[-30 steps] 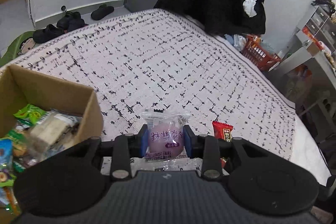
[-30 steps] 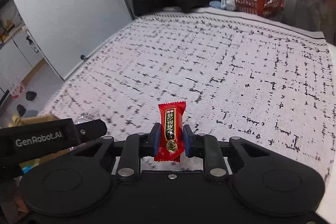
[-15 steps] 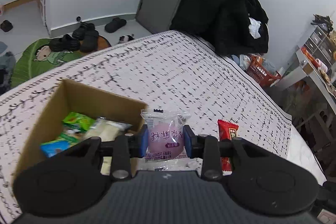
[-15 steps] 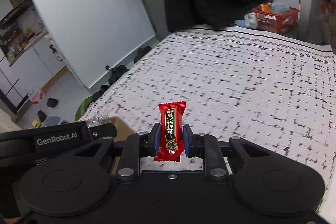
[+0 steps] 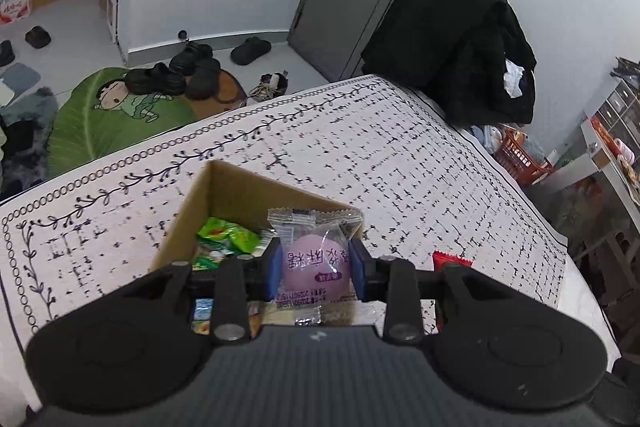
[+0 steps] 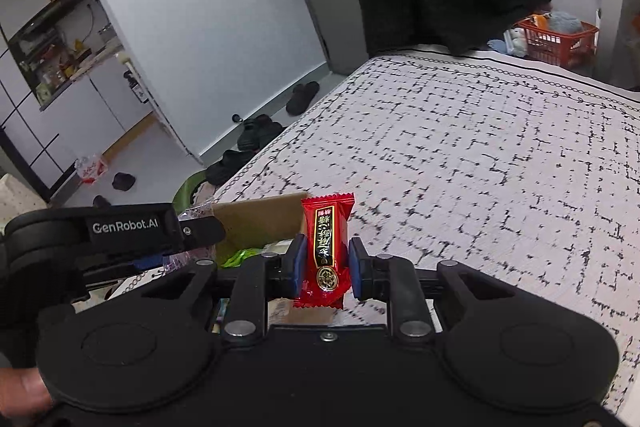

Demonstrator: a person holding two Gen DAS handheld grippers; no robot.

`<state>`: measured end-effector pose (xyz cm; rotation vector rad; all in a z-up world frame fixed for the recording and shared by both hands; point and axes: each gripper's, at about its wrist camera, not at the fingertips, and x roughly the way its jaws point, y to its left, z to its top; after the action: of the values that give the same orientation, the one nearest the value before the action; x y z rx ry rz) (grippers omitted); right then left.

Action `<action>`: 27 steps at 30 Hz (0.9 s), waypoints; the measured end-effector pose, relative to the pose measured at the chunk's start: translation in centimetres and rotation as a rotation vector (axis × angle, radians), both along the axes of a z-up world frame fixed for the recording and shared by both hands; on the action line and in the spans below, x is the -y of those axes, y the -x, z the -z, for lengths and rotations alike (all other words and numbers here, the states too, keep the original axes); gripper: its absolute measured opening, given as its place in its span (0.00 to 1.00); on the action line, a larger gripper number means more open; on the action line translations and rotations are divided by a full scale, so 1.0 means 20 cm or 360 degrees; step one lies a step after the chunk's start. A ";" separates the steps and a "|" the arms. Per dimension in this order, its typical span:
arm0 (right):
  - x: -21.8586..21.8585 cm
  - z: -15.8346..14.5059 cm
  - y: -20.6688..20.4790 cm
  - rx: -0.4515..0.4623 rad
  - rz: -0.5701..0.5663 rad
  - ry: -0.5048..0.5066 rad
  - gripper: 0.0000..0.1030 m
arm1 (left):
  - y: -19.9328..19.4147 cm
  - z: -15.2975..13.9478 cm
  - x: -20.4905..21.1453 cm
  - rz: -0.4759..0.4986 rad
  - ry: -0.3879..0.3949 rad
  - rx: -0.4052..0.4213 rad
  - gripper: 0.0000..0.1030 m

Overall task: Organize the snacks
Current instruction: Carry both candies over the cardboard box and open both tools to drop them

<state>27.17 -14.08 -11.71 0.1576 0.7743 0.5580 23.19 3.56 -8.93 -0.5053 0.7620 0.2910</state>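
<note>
Left gripper (image 5: 316, 269) jaws clamped on purple snack (image 5: 315, 259) above box (image 5: 240, 195); right gripper (image 6: 323, 269) jaws clamped on red candy (image 6: 326, 247) beside box.

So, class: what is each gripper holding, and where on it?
Left gripper: purple snack packet, pinched by its sides at the middle. Right gripper: red candy bar, pinched across its lower half.

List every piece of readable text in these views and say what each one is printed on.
"GenRobot.AI": white lettering on the side of the left claw, seen from the right wrist view.
Purple snack packet: large Chinese characters and a small date line, seen upside down, not legible.
Red candy wrapper: gold Chinese characters on a black strip, too stylised to read.
</note>
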 end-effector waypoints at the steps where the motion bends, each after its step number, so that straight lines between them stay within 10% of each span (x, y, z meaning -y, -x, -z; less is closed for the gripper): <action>1: -0.01 0.00 0.01 0.0000 -0.0007 -0.0002 0.21 | 0.01 0.00 -0.01 0.0001 0.0004 0.0008 0.32; 17: -0.23 0.02 0.21 -0.0058 -0.0132 -0.0009 0.22 | 0.21 -0.07 -0.19 -0.0064 0.0015 0.0056 0.59; 27: -0.16 -0.04 0.27 -0.0073 -0.0035 0.0015 0.42 | 0.30 -0.12 -0.23 -0.0044 0.0031 0.0028 0.75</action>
<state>21.79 -10.81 -10.90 0.1540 0.8237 0.5732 17.19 8.18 -6.51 -0.5364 0.7420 0.3045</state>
